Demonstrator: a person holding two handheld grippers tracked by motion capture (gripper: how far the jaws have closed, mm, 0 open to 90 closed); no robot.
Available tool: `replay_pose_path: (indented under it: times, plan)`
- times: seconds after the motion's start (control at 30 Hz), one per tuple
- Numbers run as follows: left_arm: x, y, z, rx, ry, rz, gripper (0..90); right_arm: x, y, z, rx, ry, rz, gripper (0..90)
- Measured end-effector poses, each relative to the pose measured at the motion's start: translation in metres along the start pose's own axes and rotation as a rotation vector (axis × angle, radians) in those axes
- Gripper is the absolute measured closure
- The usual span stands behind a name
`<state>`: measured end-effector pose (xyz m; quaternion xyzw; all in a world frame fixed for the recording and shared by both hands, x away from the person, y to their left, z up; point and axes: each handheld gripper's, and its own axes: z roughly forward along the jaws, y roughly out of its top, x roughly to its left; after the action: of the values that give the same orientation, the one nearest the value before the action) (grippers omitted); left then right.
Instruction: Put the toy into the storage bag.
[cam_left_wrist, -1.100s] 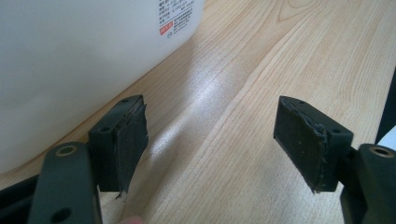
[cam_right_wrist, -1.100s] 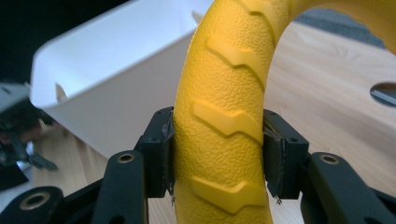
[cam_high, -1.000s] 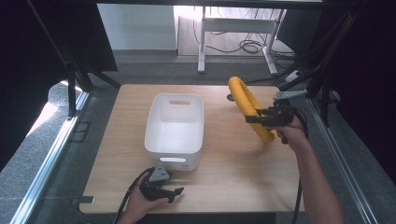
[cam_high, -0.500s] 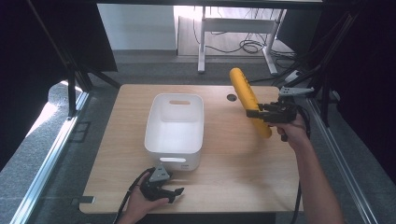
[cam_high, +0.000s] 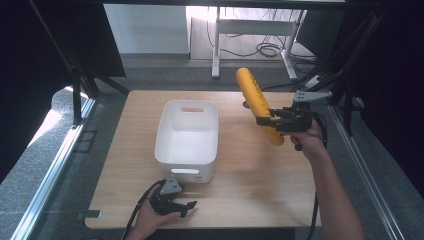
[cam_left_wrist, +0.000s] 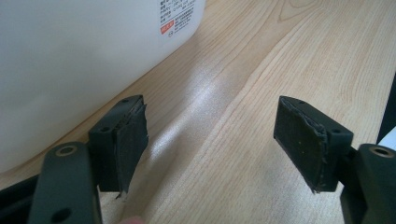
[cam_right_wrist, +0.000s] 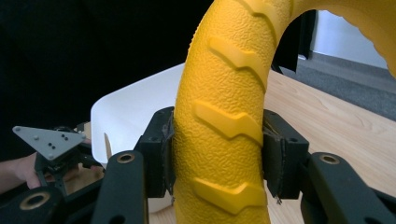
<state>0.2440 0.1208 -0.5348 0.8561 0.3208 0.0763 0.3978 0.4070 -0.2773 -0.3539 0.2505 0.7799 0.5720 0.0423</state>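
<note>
- White bin (cam_high: 187, 132) sits mid-table, nothing inside.
- Right gripper (cam_high: 267, 121) clamps the yellow ring (cam_high: 257, 102) aloft, beside the bin.
- Left gripper (cam_high: 187, 206), jaws apart, rests near the table (cam_high: 260, 195) front edge.

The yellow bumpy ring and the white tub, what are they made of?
The yellow bumpy ring looks like rubber or soft plastic: matte, pebbled skin with raised tread ribs, gripped by the right gripper. The white tub looks like smooth moulded plastic, slightly glossy, with a cut-out handle. Neither is certain from looks alone.

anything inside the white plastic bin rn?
The white plastic bin looks empty in the high view: bare white floor and walls. The strip of floor just behind its near wall is hidden.
</note>
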Motion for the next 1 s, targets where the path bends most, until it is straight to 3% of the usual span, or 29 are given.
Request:
replay_pose_path:
  times: [0.33,1.0]
  plan:
    - [0.0,0.0,0.0,0.0,-0.002,0.0,26.0,0.016,0.01,0.008,-0.023,0.022,-0.027,51.6]
    - [-0.001,0.0,0.0,0.002,-0.002,0.008,26.0,0.035,0.02,0.02,-0.073,0.039,-0.025,51.5]
